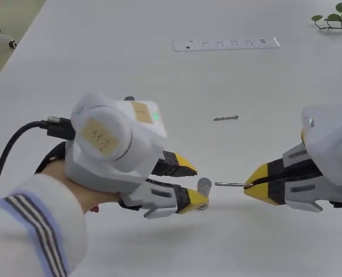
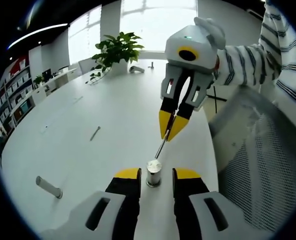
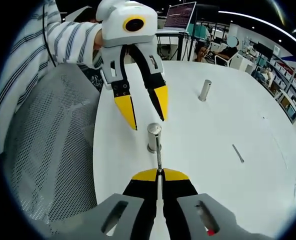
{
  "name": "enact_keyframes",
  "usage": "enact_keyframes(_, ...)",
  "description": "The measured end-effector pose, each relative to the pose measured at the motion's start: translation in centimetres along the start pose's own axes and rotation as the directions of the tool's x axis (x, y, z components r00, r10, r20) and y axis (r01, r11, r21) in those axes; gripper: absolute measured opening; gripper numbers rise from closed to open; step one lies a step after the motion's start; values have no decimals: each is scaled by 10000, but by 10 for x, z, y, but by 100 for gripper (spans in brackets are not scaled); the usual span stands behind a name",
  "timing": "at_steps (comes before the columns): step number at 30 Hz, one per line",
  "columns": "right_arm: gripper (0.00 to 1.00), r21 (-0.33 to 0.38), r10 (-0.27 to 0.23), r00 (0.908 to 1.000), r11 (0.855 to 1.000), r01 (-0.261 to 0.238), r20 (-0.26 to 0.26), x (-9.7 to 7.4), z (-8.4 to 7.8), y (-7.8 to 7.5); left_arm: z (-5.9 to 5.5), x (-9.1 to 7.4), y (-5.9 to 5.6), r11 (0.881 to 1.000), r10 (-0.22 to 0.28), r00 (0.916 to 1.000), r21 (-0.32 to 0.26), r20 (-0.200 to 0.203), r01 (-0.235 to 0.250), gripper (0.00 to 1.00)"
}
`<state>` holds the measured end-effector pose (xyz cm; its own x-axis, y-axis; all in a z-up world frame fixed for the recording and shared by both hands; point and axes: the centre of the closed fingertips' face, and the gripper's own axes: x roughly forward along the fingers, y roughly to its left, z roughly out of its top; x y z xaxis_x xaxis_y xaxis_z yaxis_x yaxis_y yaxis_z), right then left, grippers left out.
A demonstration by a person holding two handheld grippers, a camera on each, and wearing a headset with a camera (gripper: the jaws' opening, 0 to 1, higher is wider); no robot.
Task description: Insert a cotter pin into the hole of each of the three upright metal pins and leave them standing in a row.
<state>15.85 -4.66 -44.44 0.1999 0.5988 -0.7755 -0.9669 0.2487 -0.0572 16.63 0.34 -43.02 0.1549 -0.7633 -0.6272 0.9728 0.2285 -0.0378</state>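
While your left claw (image 1: pixel 197 183) stands apart astride the upright pin (image 1: pixel 204 186) on the worktop (image 1: pixel 159 75), the cotter (image 1: pixel 231 184) lies level just right of it, aimed at its head and clamped in your right claw (image 1: pixel 247 187).

Finding: I can read no text, number or brand in the views.

Head view, left of centre: a tan sticker (image 1: pixel 100 138) on the rounded rear housing behind the left claw (image 1: pixel 194 183) carries handwritten strokes, too blurred to read. A second tan label (image 1: pixel 142 112) sits on top of the same housing; I cannot make out any writing on it.

Head view, upper centre: a power strip (image 1: pixel 226 44) on the worktop (image 1: pixel 159 75) shows small dark marks, unreadable.

Right gripper view, top centre: a monitor (image 3: pixel 180 16) displays lit content too small to make out.
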Motion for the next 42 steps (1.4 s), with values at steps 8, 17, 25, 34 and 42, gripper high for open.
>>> enact_keyframes(8,0,-26,72,9999,10000,-71,111,3,1,-1,-2,6,2,9999,45,9999,108,-136,-44,17)
enact_keyframes(17,0,-94,142,9996,9999,-140,238,5,5,-1,0,7,2,9999,-33,10000,122,-82,34,10)
enact_keyframes(25,0,-176,142,9997,9997,-139,182,7,5,-1,1,9,4,9997,-57,9999,225,-100,59,9)
enact_keyframes(34,0,-368,99,10000,9993,-99,-5,11,4,-4,1,9,4,9995,-18,10000,313,-88,21,9)
enact_keyframes(42,0,-507,120,9998,9986,-127,-141,15,5,-3,2,9,4,9992,-58,10000,396,-80,61,9)
